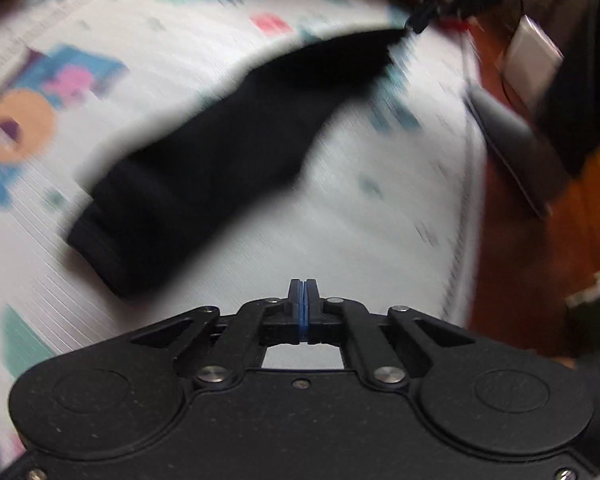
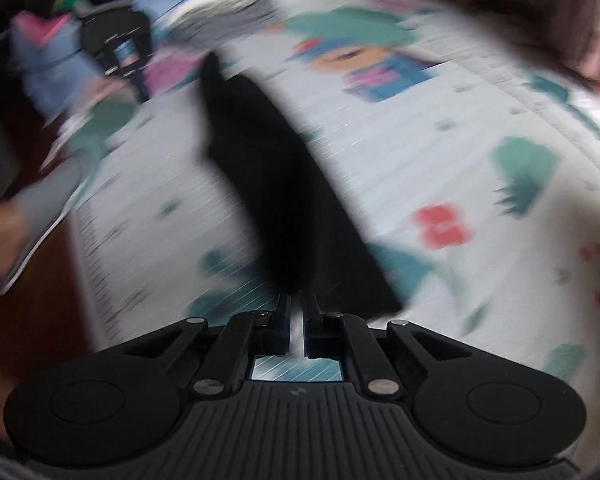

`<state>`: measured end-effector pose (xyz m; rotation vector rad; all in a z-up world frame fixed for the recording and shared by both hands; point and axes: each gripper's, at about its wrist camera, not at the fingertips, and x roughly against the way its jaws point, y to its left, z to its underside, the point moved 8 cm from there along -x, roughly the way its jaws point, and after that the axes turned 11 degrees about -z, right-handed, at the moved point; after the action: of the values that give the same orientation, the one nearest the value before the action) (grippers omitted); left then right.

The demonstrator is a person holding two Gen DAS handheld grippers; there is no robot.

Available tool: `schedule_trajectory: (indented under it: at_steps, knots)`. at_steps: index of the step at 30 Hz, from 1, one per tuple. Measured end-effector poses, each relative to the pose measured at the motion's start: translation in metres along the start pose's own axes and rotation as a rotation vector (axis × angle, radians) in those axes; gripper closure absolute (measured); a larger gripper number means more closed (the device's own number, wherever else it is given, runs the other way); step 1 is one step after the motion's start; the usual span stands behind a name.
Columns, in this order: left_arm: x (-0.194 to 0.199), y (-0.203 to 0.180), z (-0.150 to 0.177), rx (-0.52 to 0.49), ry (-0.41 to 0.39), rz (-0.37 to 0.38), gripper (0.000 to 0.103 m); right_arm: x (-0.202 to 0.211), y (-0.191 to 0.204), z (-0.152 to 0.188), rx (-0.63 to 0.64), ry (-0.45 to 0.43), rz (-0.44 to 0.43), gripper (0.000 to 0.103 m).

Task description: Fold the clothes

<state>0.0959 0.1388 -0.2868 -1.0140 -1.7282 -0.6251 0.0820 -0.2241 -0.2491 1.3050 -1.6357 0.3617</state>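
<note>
Sock (image 1: 204, 168), black, stretches across our patterned mat (image 1: 360, 220); our right gripper (image 2: 298, 304) pinches its end, while our left gripper (image 1: 304, 300) is pressed together, holding nothing.

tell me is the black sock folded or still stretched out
Stretched out, not folded: the black sock runs full length over the play mat, its toe pinched in the right gripper. The left gripper is shut, empty.

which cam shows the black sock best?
Left wrist: the black sock shows whole, cuff to toe, on the play mat, its far end at the right gripper. Right wrist sees it lengthwise, blurrier, its near end at the gripper.
</note>
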Motion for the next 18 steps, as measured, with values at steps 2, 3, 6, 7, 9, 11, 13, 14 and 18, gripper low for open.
schedule_trajectory:
  at_steps: [2,3,6,7,9,11,13,14,18]
  knots:
    - [-0.002,0.002,0.008,0.009,0.012,-0.042,0.103,-0.014,0.018,0.011,0.044,0.071,-0.012,0.096]
    - [0.001,0.01,0.007,0.036,-0.003,-0.081,0.103,-0.016,0.017,0.013,0.028,0.069,0.008,0.095]
    - [0.018,0.054,-0.015,0.159,-0.099,-0.182,0.054,-0.01,-0.007,0.004,-0.112,-0.015,0.062,0.078]
    - [0.023,0.068,-0.024,0.192,-0.137,-0.219,0.036,-0.008,-0.019,-0.001,-0.15,-0.038,0.101,0.053]
    - [0.023,0.095,-0.042,0.266,-0.192,-0.264,0.036,-0.004,-0.044,-0.015,-0.207,-0.093,0.15,0.036]
    - [0.012,0.115,-0.058,0.312,-0.204,-0.279,0.036,-0.006,-0.069,-0.027,-0.254,-0.117,0.196,0.036]
    - [-0.007,0.125,-0.069,0.288,-0.181,-0.297,0.036,-0.013,-0.091,-0.034,-0.288,-0.114,0.229,0.036]
    - [-0.016,0.127,-0.073,0.266,-0.161,-0.303,0.036,-0.018,-0.101,-0.037,-0.296,-0.103,0.241,0.036]
    - [-0.043,0.126,-0.072,0.176,-0.081,-0.304,0.041,-0.043,-0.117,-0.033,-0.3,-0.004,0.221,0.054]
